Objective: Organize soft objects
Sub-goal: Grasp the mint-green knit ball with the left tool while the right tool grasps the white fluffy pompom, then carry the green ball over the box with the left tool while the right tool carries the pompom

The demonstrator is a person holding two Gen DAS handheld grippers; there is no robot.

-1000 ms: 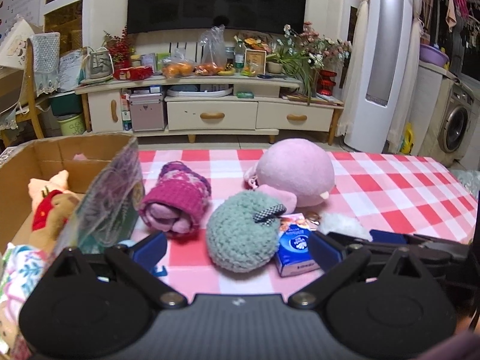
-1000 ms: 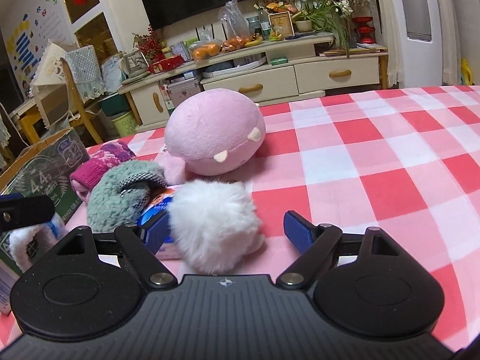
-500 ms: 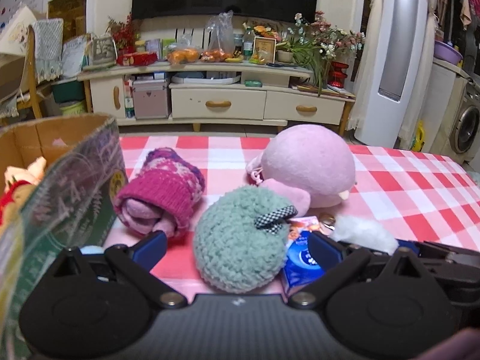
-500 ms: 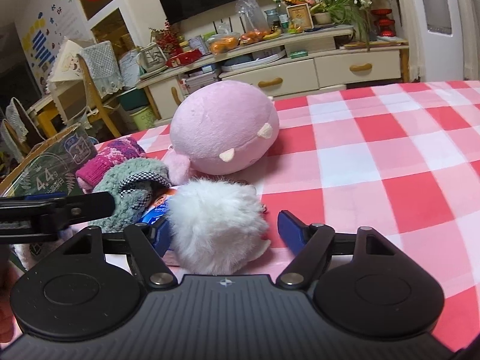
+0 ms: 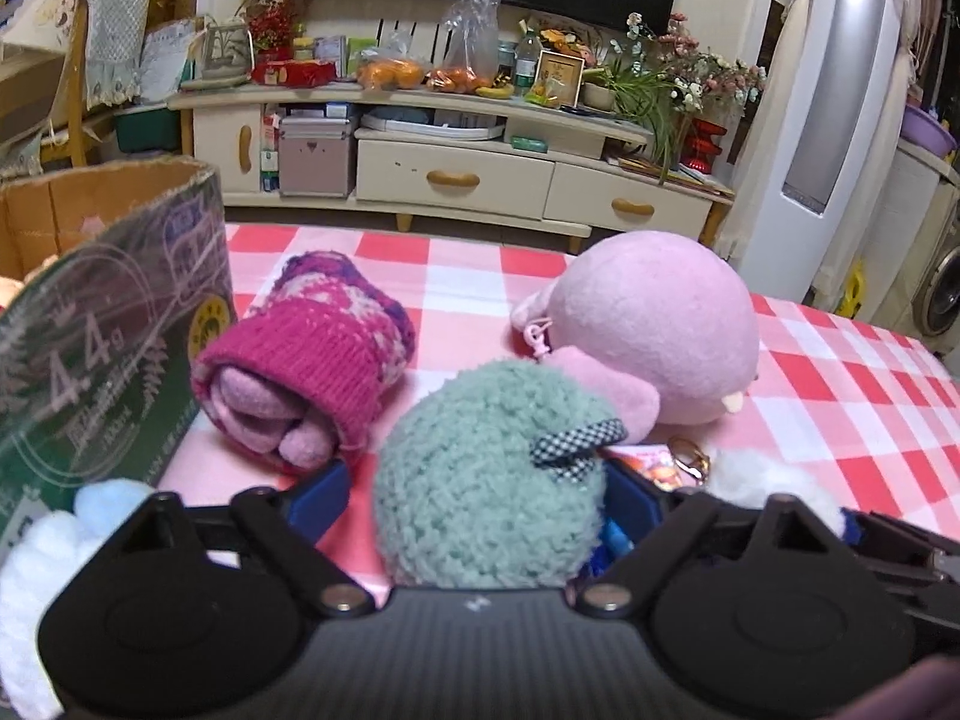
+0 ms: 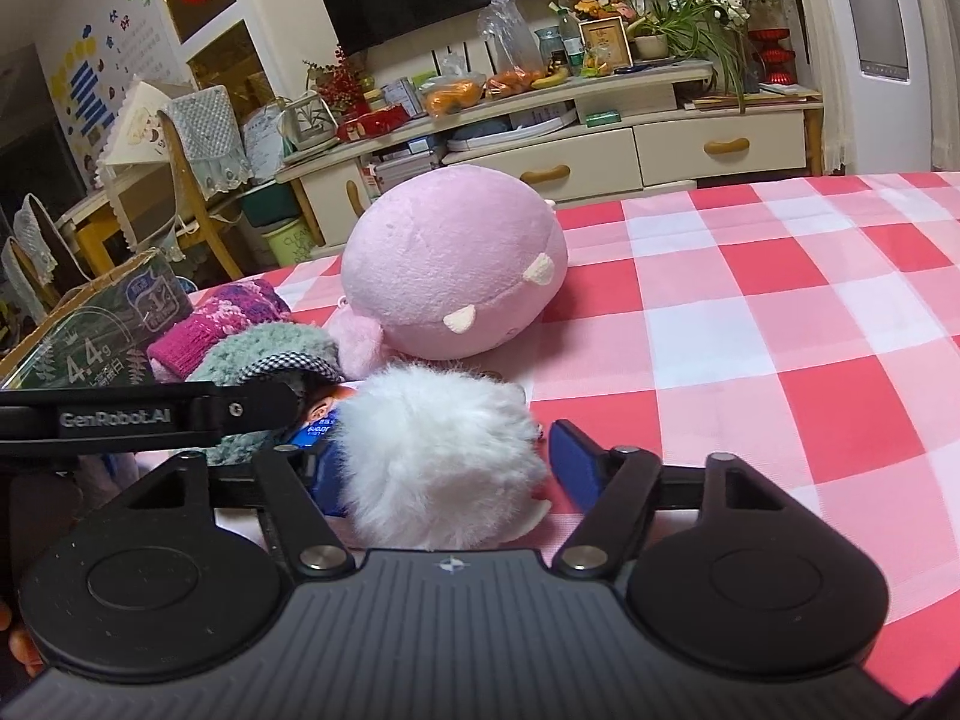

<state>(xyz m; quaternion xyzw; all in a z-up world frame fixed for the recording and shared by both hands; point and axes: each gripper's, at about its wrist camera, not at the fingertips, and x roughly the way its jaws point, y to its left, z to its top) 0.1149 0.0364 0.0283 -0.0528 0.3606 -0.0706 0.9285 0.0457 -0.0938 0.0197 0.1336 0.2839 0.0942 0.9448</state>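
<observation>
In the left wrist view a green fuzzy pouch with a checkered tab lies on the checked tablecloth, between the blue pads of my left gripper. Its jaws are closing; a small gap shows beside the left pad. In the right wrist view a white fluffy ball sits between the pads of my right gripper. These jaws are closing too, and the right pad stands just off the fur. A magenta knit hat and a pink plush lie behind.
A cardboard box stands open at the left with toys inside. A blue tissue pack lies between the green pouch and the white ball. A white and blue fuzzy item sits by the box. The checked tablecloth stretches to the right.
My left gripper has come forward and down over the green pouch, and its jaws have narrowed. The right gripper stayed in place while its jaws narrowed around the white ball.
</observation>
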